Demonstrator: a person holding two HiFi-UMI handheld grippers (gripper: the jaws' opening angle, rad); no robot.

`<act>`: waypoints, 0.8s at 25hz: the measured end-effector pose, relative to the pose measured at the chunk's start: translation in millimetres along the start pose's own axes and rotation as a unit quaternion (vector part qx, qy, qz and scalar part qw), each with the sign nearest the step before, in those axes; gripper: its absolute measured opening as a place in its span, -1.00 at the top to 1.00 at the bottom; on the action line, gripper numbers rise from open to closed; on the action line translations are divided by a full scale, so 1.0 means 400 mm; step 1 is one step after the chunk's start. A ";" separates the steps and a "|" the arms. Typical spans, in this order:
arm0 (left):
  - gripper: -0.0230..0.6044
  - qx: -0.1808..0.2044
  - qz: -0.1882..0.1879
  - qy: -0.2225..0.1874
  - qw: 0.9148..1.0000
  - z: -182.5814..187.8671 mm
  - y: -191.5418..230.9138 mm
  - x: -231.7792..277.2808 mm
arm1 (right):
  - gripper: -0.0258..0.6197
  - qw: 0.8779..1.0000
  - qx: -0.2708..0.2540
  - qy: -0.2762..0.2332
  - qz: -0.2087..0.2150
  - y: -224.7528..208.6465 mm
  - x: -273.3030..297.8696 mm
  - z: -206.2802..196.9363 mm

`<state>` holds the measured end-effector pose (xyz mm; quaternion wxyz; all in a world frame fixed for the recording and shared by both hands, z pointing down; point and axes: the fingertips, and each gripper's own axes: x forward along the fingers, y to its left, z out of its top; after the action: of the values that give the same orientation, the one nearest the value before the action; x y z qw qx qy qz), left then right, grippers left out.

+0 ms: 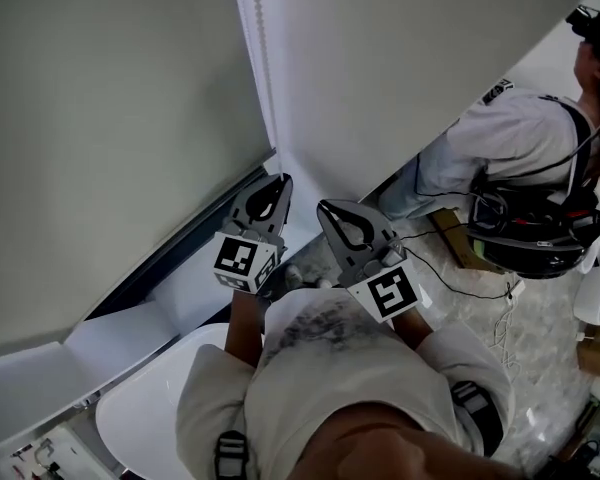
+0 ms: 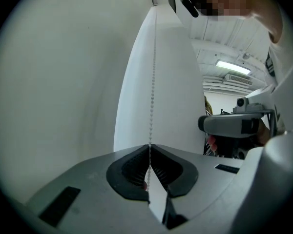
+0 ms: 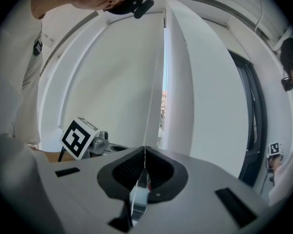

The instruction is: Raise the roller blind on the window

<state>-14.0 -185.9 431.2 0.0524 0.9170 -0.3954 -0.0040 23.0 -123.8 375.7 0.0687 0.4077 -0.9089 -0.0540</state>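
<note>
Left hand-held gripper and right hand-held gripper: side by side, each clamped shut on bead chain. Roller blind: far side, lowered over window. Risks: beads slipping through pads under jerky pull; likely jamming if both strands hauled together.

The head view is dim and soft, both gripper views bend toward black round edges, and a long white ceiling lamp glares in the left one.
</note>
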 end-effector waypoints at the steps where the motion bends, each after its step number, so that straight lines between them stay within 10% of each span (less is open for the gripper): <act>1: 0.88 0.000 0.002 0.001 1.000 -0.004 -0.002 -0.005 | 0.73 1.000 0.000 -0.003 0.006 0.003 0.004 0.009; 20: 0.88 -0.011 0.009 0.000 1.000 -0.016 -0.029 -0.048 | 0.61 0.995 0.019 -0.036 0.086 0.032 0.083 0.170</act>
<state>-18.2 -163.5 435.9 0.0620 0.9128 -0.4036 -0.0079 -19.7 -137.3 313.4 0.0323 0.3271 -0.9434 -0.0454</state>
